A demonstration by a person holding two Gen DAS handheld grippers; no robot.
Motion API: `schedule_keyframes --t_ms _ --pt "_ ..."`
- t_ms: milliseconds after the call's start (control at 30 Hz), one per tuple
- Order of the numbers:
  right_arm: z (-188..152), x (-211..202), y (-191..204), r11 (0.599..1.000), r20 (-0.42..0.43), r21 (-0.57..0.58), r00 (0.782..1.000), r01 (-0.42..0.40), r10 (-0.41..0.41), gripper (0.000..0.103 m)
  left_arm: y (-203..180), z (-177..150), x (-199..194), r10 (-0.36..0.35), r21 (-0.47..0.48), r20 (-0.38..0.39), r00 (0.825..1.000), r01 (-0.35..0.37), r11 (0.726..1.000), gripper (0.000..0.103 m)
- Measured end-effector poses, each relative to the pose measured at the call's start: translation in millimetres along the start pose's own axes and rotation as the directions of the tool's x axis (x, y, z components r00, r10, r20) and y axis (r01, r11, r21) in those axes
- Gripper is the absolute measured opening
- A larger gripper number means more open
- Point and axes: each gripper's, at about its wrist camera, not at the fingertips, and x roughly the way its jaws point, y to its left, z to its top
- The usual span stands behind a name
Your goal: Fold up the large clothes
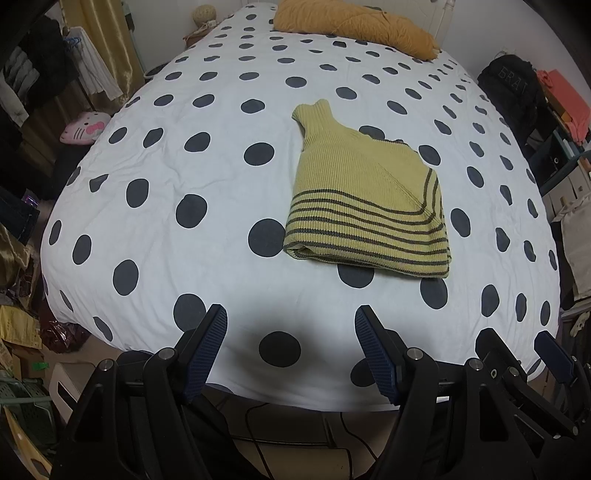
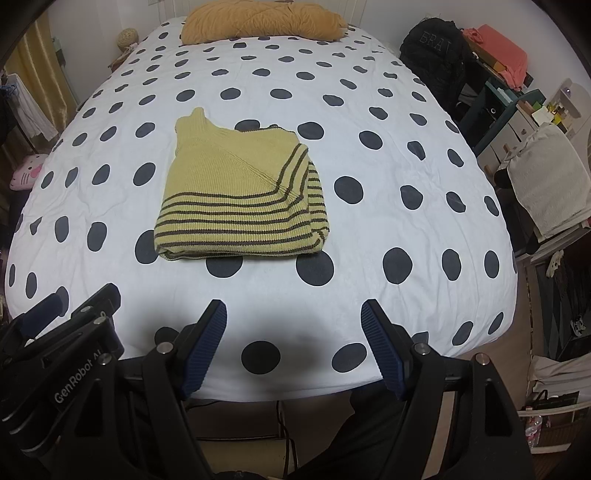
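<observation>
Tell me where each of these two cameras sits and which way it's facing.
Left wrist: on the open left gripper at the bed's foot, facing the folded striped sweater; the right gripper shows at its right edge.
Right wrist: on the open right gripper, same direction; the left gripper at its left edge.
Both share the sweater, the polka-dot bedspread and the mustard pillow.

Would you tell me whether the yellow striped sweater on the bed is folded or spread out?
Folded: the yellow striped sweater lies as a compact layered bundle, doubled edges showing at its near side.
</observation>
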Motion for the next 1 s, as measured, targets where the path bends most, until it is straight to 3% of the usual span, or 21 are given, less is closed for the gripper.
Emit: schedule_keyframes --t_ms 1000 --pt "-0.2 0.1 -0.4 1.000 -0.001 -0.001 1.000 0.002 -0.002 0.076 0.2 -4.4 2.6 -0.006 -0.004 -0.015 1.000 0.006 1.000 0.072"
